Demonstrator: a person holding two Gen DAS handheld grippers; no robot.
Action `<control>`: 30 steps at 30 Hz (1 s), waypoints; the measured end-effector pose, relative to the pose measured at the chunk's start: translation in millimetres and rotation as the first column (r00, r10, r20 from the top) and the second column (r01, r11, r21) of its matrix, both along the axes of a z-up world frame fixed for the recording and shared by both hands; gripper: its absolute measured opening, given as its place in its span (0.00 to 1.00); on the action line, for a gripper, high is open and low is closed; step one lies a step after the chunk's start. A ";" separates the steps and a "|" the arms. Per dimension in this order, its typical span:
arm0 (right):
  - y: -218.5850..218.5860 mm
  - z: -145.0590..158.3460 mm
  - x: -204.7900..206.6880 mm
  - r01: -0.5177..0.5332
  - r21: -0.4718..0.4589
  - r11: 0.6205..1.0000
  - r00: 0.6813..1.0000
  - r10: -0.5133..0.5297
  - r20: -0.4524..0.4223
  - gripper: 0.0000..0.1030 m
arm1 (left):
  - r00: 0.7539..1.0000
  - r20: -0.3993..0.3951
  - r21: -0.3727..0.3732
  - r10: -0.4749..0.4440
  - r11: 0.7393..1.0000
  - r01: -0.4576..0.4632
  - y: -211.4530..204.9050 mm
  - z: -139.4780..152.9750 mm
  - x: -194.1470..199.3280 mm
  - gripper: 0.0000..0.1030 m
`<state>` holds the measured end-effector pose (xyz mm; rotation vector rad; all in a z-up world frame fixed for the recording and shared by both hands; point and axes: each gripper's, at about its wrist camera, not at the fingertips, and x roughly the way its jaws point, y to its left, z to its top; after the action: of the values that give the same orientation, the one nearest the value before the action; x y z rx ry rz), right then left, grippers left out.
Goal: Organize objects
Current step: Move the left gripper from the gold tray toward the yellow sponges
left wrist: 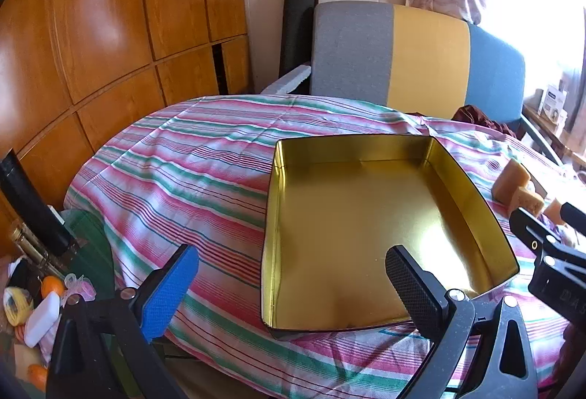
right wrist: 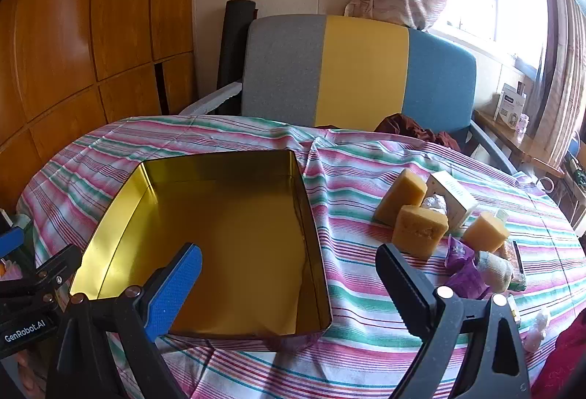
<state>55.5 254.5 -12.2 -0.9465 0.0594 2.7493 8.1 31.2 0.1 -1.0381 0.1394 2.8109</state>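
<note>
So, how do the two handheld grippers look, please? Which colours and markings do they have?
Both are black plastic clamp-like frames with silver rivets. On the left gripper and the right gripper, one finger bears a blue textured pad and the other a black dimpled pad. White "GenRobot.AI" lettering marks the left gripper's body.

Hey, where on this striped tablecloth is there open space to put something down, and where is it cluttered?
Free: the inside of the gold tin, which holds nothing, and the bare striped tablecloth between the tin and the wooden cabinets. Crowded: the side of the tin toward the window, where yellow sponges, a small white box and purple packets cluster.
</note>
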 end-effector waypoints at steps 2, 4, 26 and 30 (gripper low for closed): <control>3.3 -0.1 0.9 0.007 0.001 1.000 1.000 -0.007 0.001 0.95 | 1.000 0.004 -0.006 -0.013 1.000 0.013 3.3 -0.6 0.0 1.00; 9.2 0.2 2.0 0.017 -0.001 1.000 1.000 -0.017 0.000 0.95 | 1.000 0.008 -0.010 -0.023 1.000 0.023 6.2 -1.3 0.0 1.00; 138.7 17.7 26.8 0.254 -0.026 0.967 0.967 -0.254 -0.010 0.95 | 0.979 0.024 -0.021 -0.204 0.979 0.205 54.8 3.1 -2.1 1.00; 178.6 17.3 38.8 0.302 -0.051 0.952 0.953 -0.303 -0.003 0.95 | 0.959 0.083 0.062 -0.272 0.962 0.268 65.3 1.9 -7.3 1.00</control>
<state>94.3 433.1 5.1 -0.8543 0.2548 2.4795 0.8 96.6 1.9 -1.0460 0.1851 2.5059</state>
